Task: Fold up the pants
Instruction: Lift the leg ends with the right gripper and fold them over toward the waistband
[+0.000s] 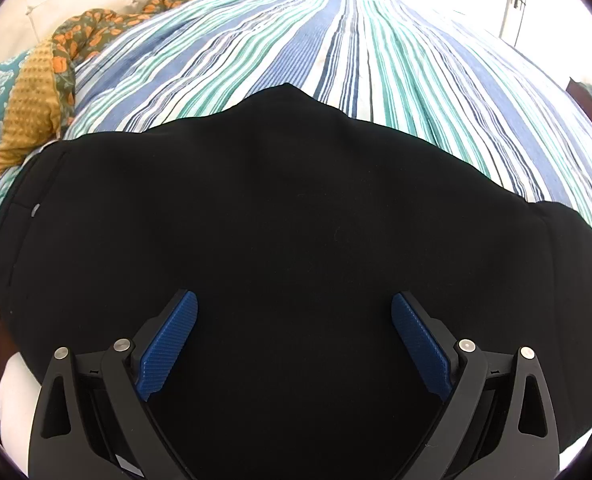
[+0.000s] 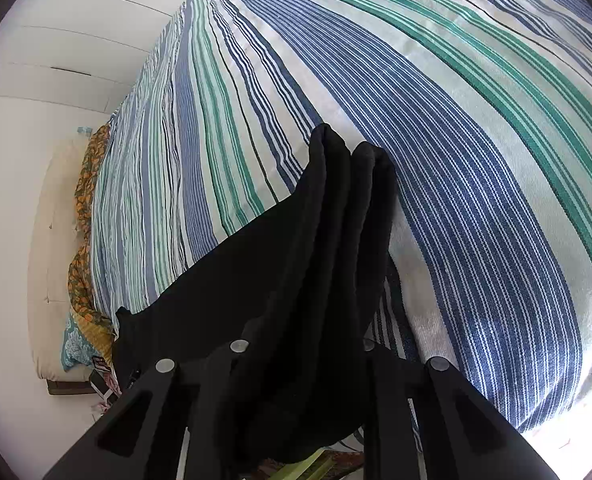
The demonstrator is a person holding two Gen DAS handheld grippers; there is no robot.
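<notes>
Jaws of the left gripper (image 1: 294,308) stand spread above the black pants (image 1: 256,220) on the striped bed (image 1: 375,48). Only the right wrist view shows the right gripper (image 2: 301,356) clamping bunched pant folds (image 2: 335,200).

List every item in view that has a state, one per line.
Black pants: spread flat on the bed at one end, bunched into folds and lifted at the other.
Left gripper: open, over the pants, holding nothing.
Right gripper: shut on the bunched pants.
Striped bedspread: laid over the bed, lightly wrinkled.
Floral blanket: crumpled at the bed's edge.
</notes>
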